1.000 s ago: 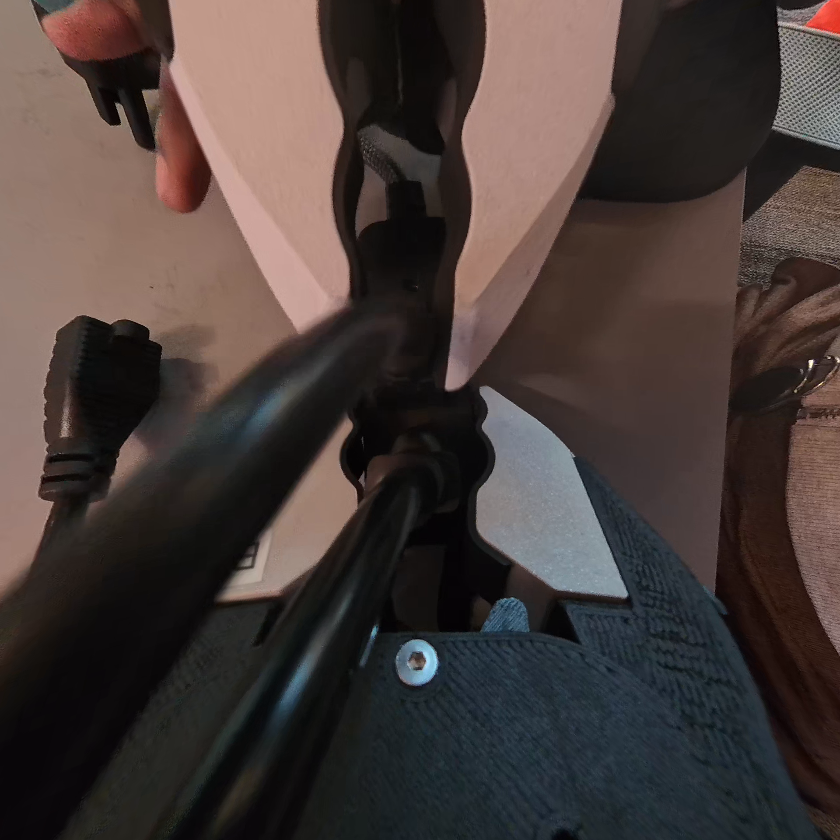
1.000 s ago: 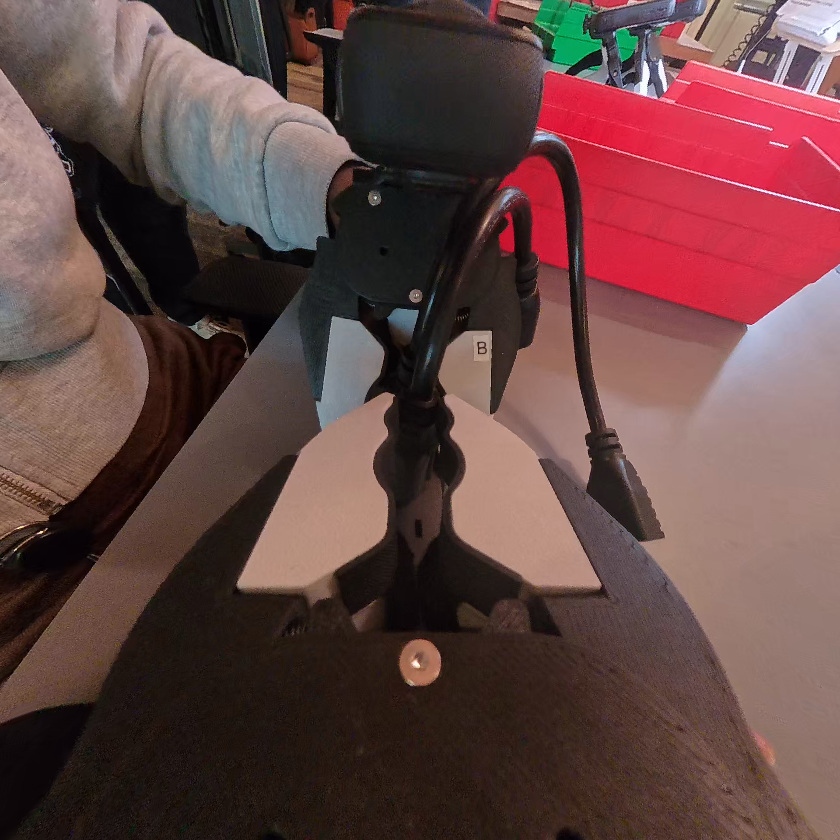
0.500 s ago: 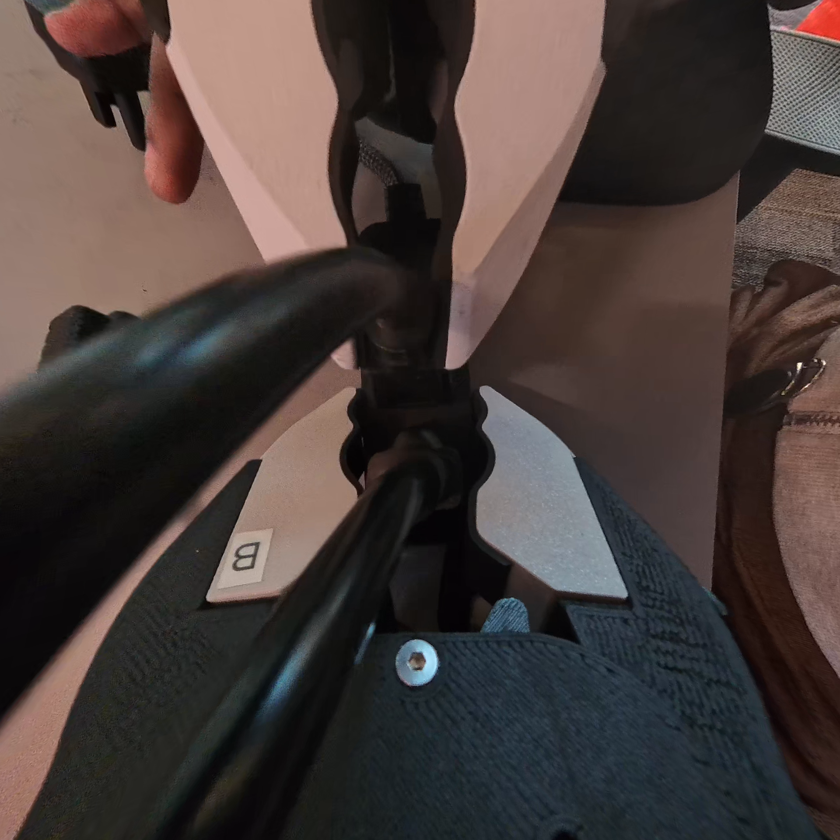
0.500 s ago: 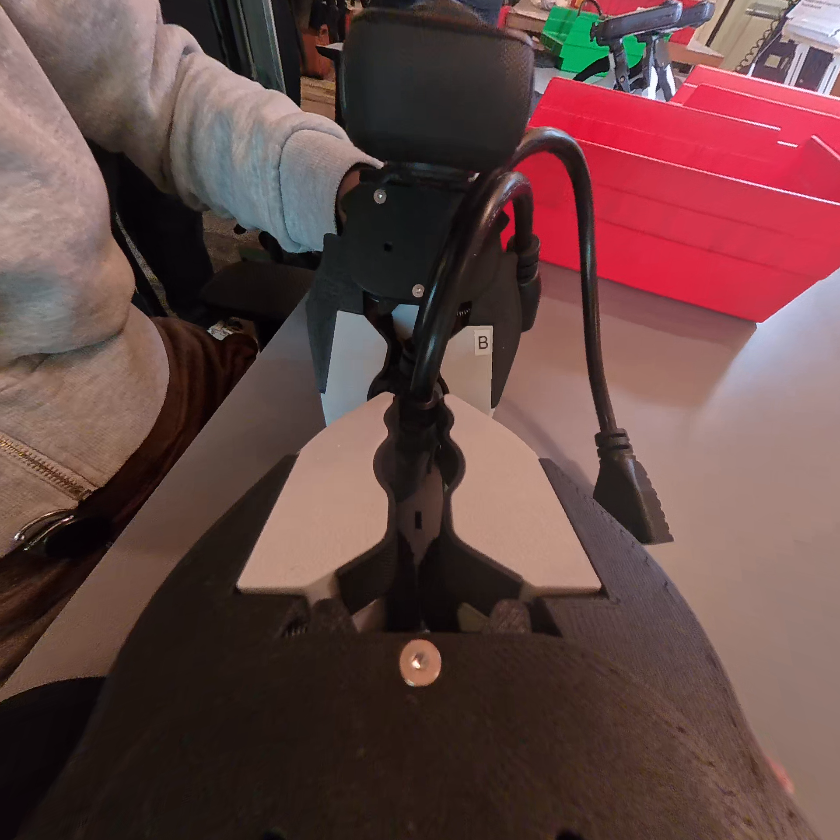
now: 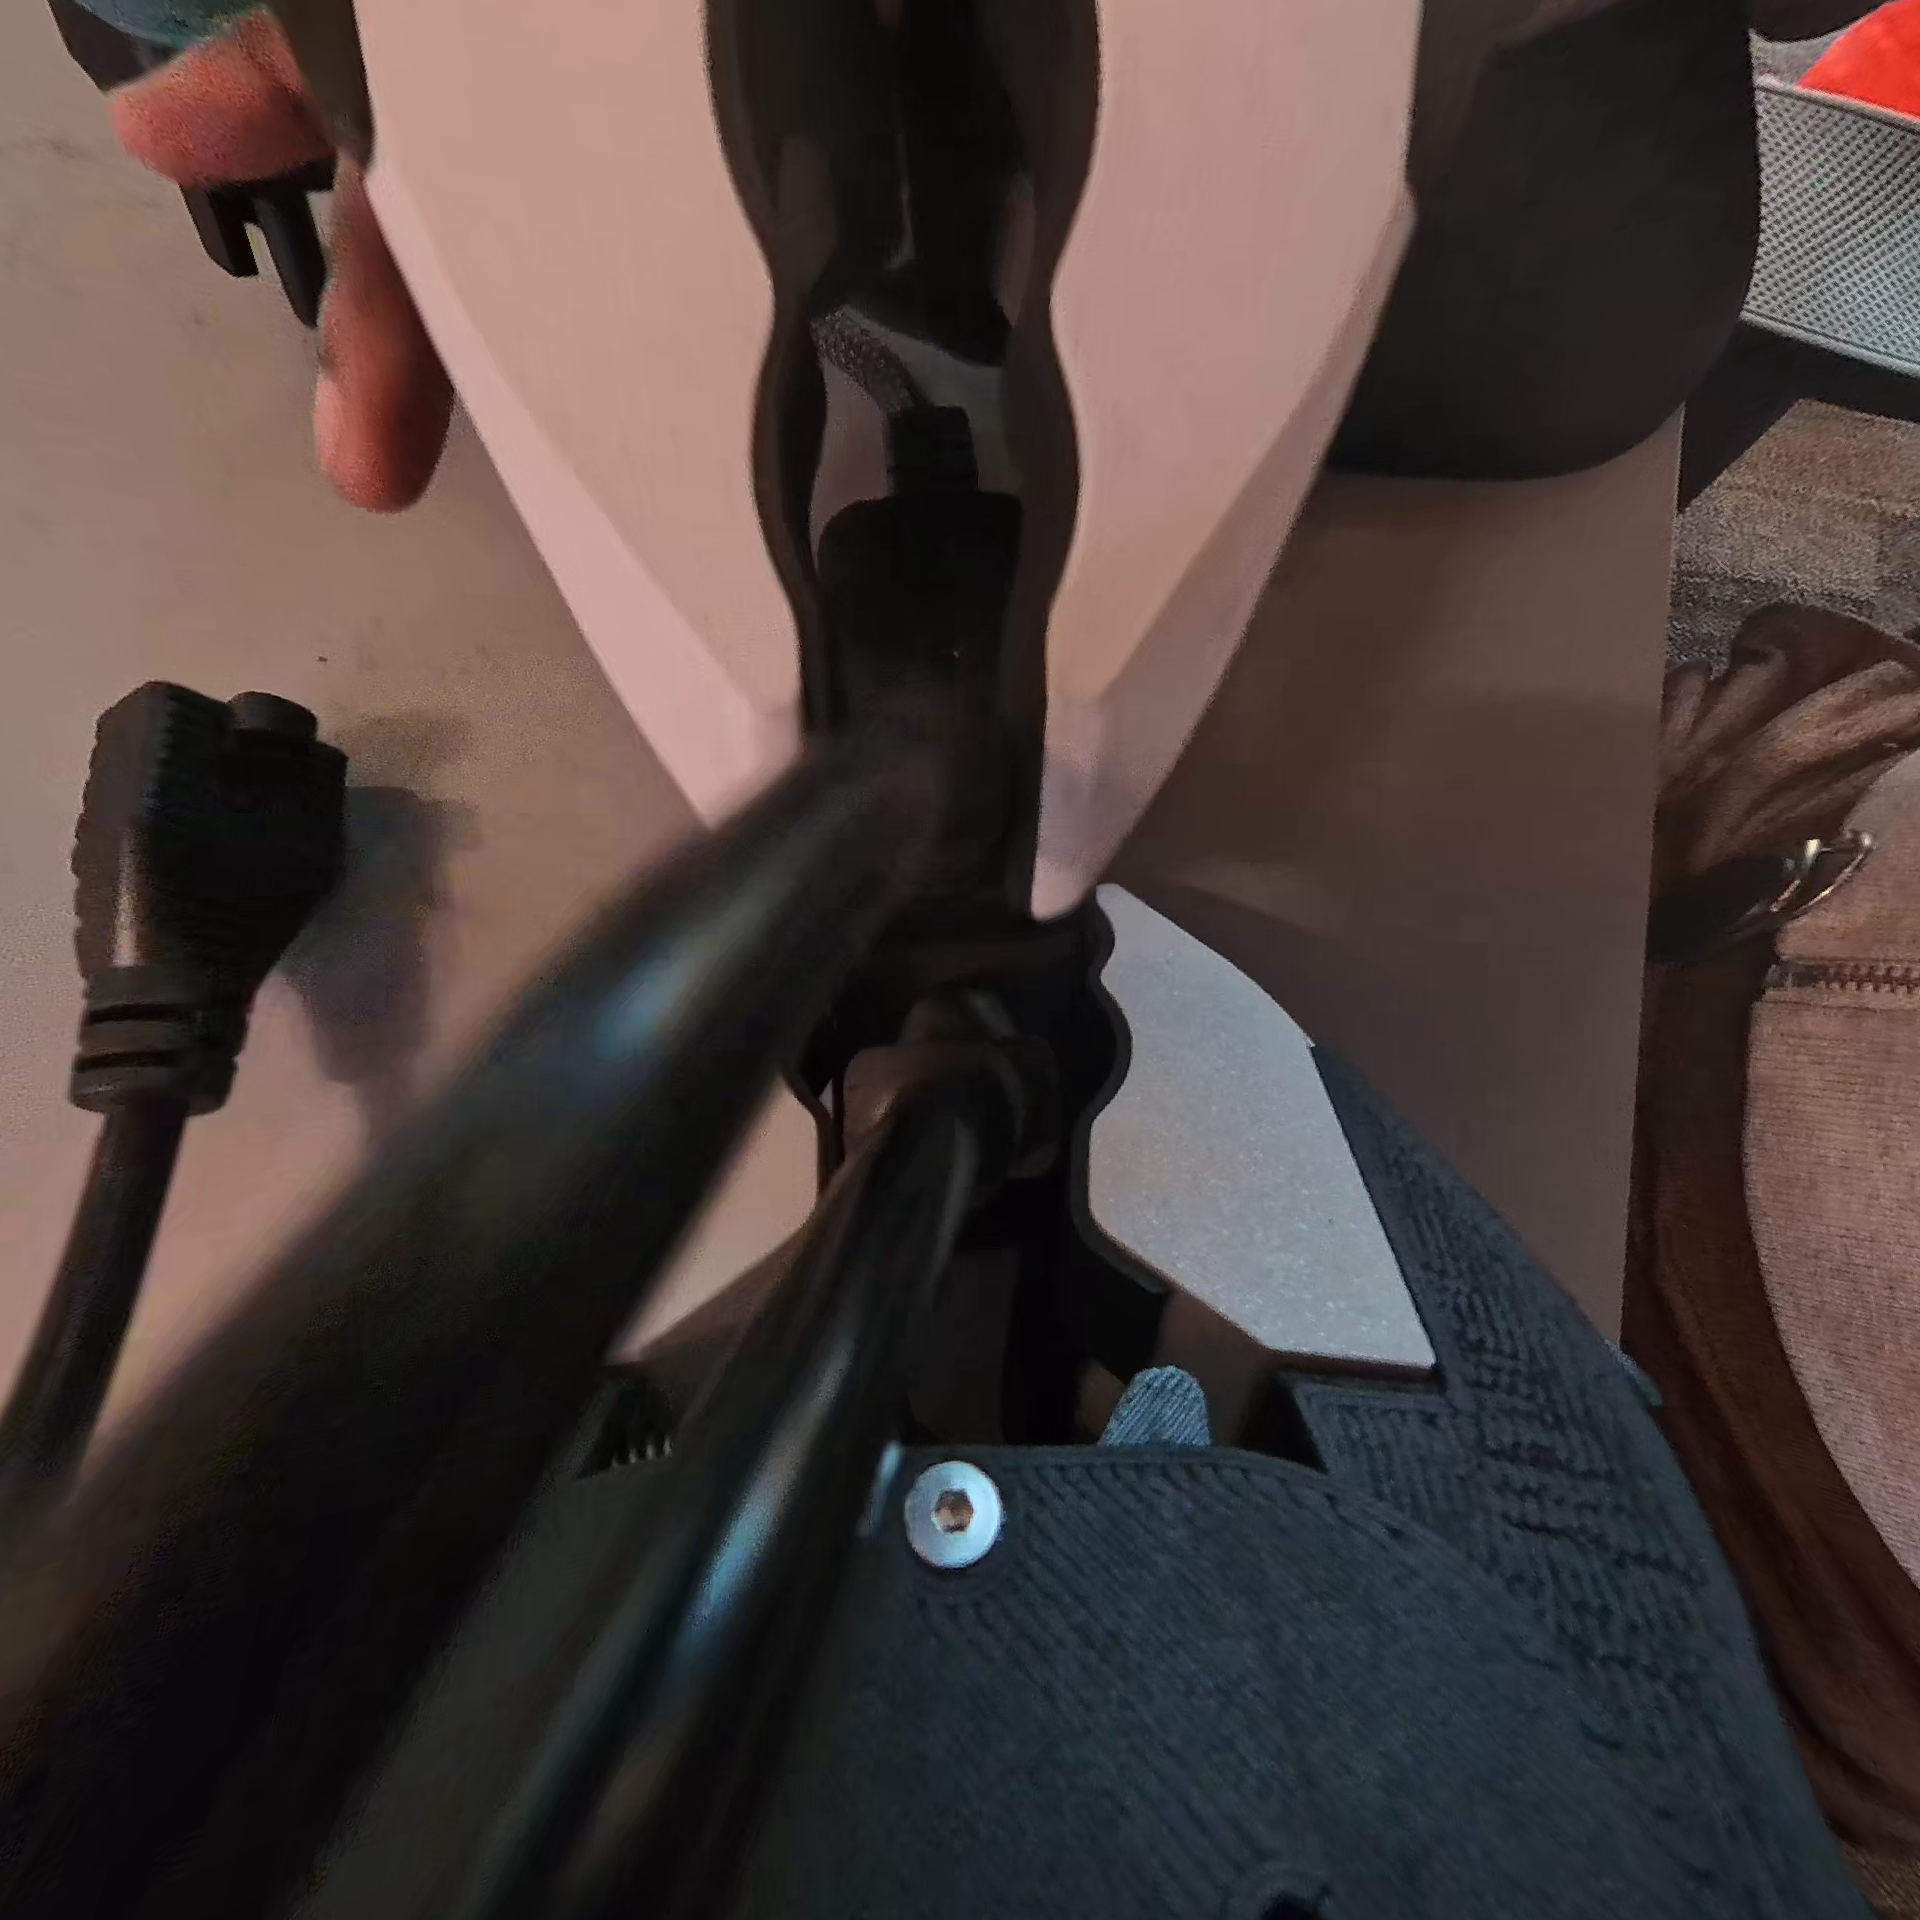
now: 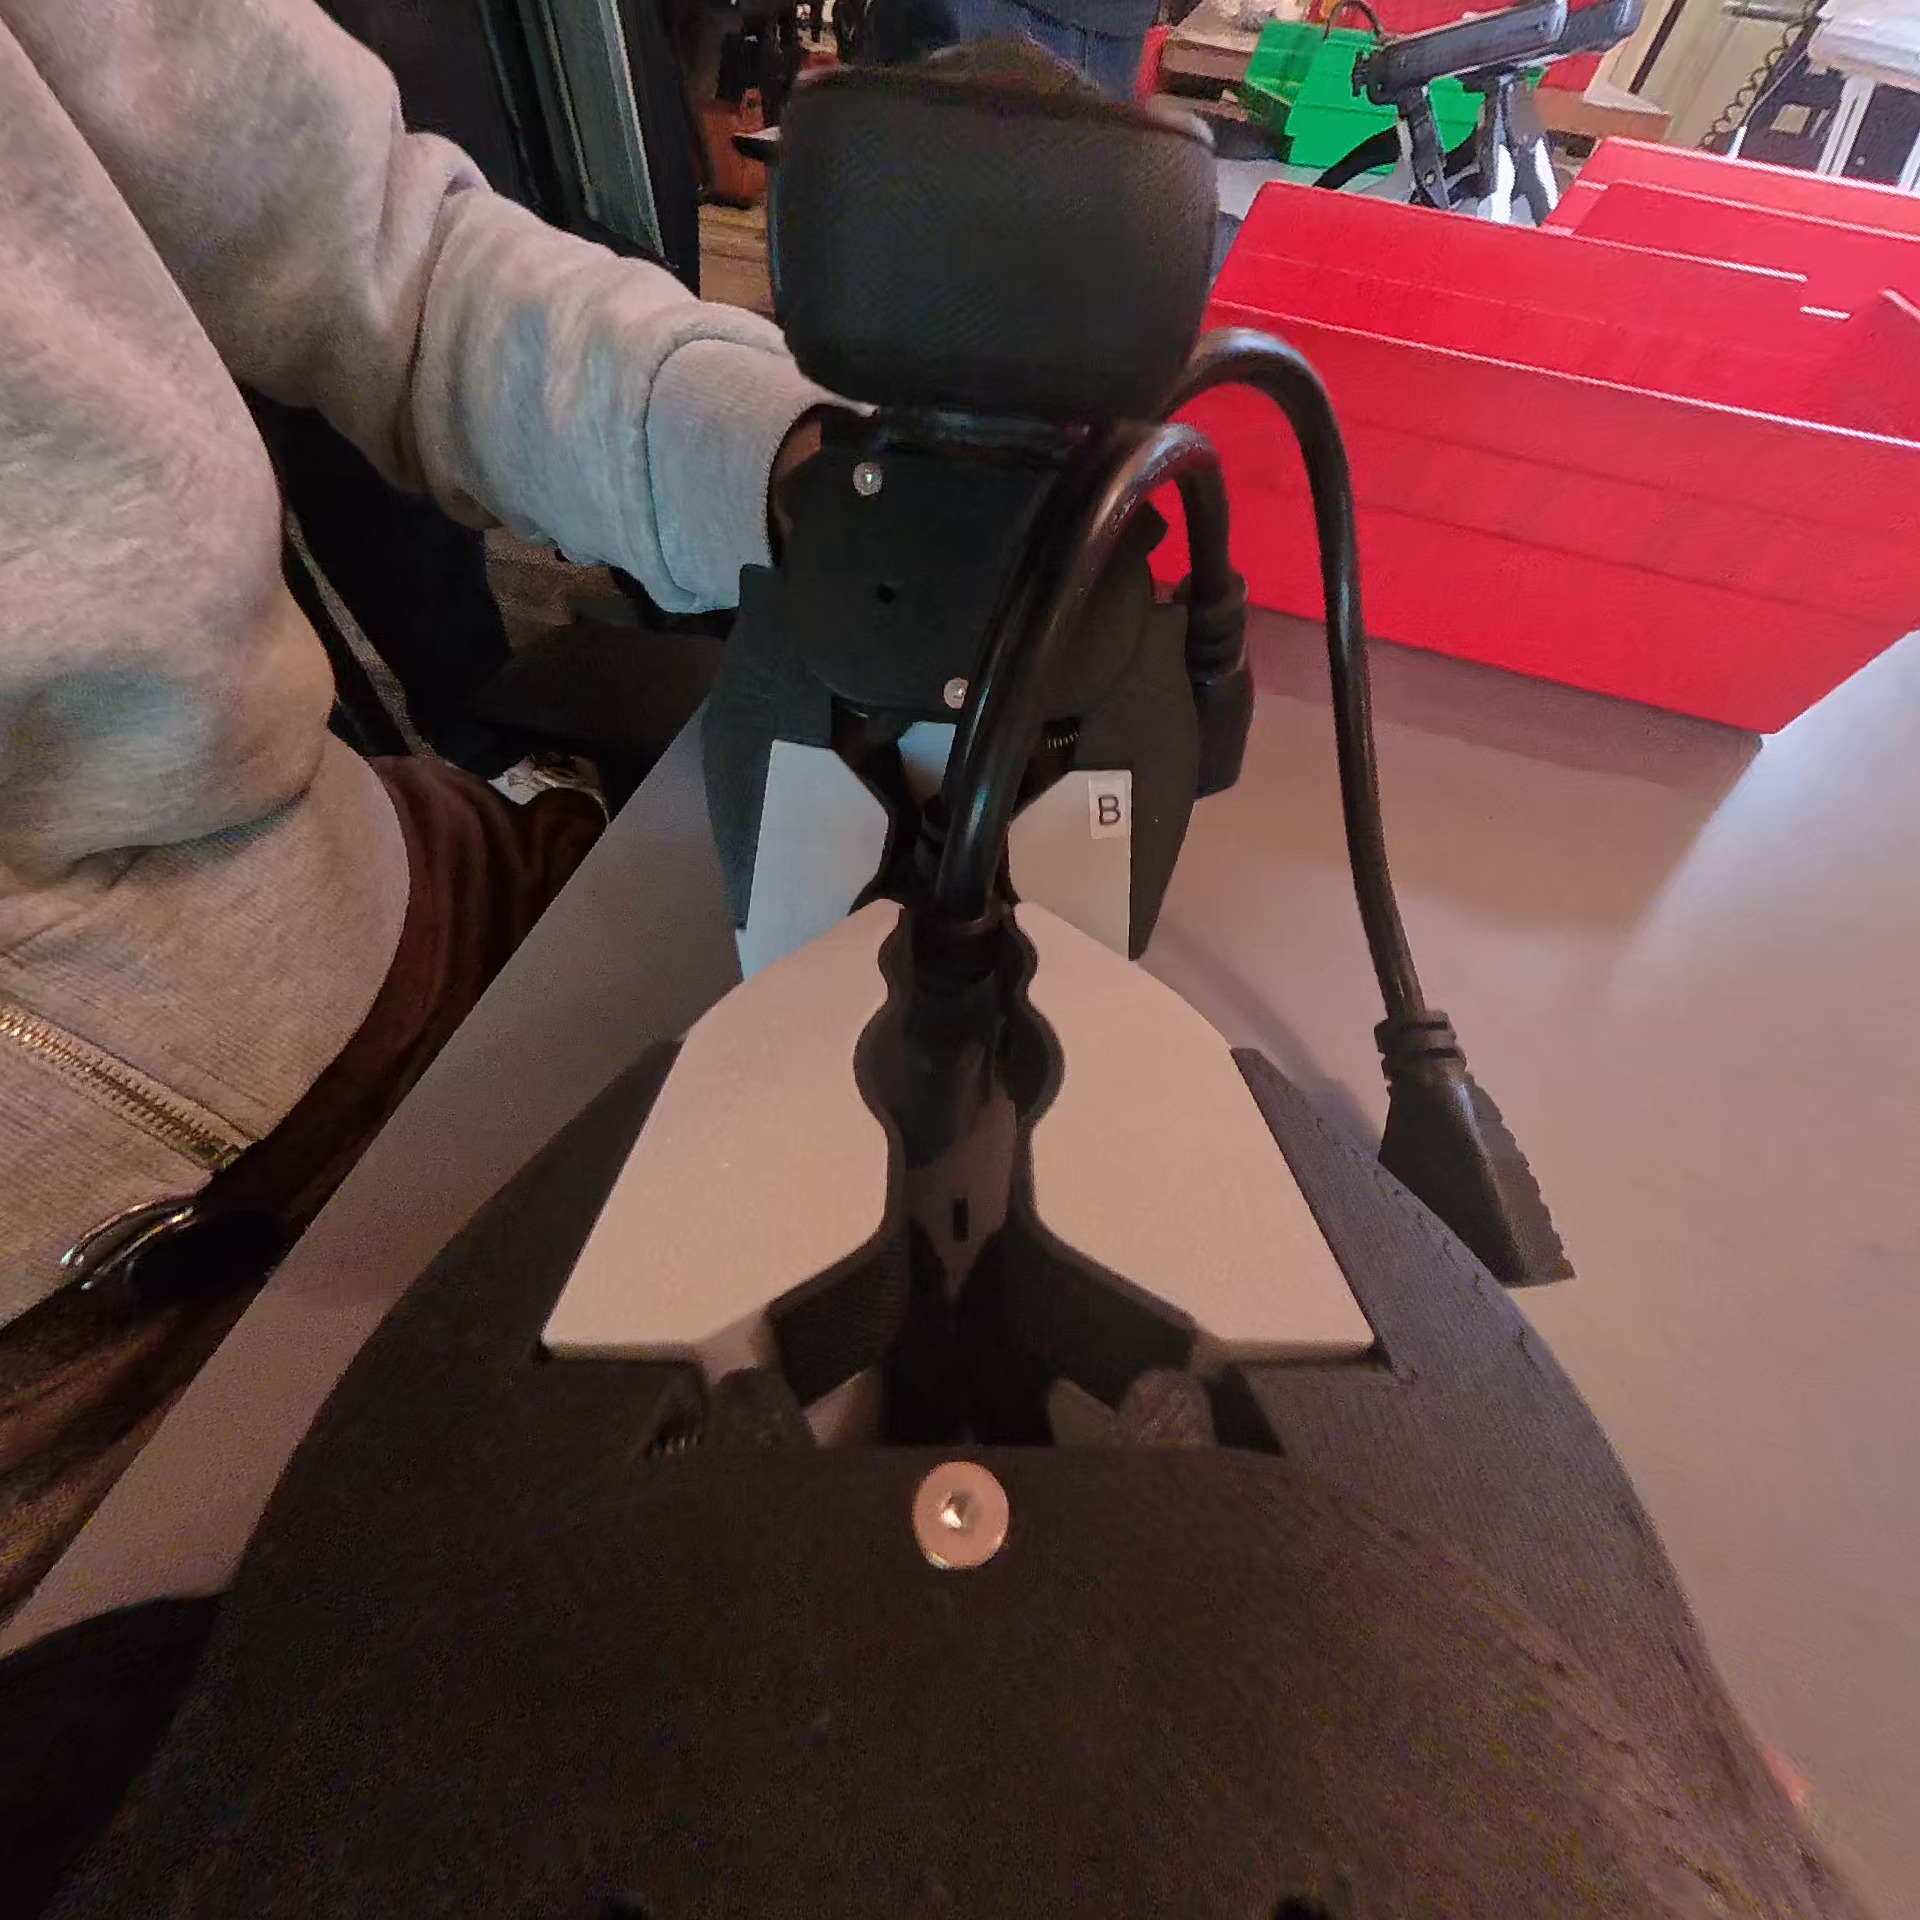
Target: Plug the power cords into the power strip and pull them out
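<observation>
two grippers nose to nose over a black connector joint

both hand-held grippers meet tip to tip above the grey table, close to its near edge by the person's lap. the right gripper is clenched on a black plug body whose cord arches up and over toward the left gripper. the left gripper is likewise clamped on a black connector, with a thick cord trailing back past its camera, blurred and close. in the left wrist view the right gripper's pale fingers fill the top of the picture, pinching a dark plug right in line with the left one's own

the two held pieces lie on one straight line, gripper tip against gripper tip, so the long axis of the joint runs along both sets of fingers. whether the two halves are fully seated or parted by a hair i cannot tell; the meeting point is dark and partly hidden. any coming push or pull would, i judge, have to run straight along that shared axis, with neither hand nearer than the other

a spare connector on a looping cable hangs just above the table beside the right gripper, and it shows again in the left view. red bins stand well behind. no power strip as such is visible
</observation>
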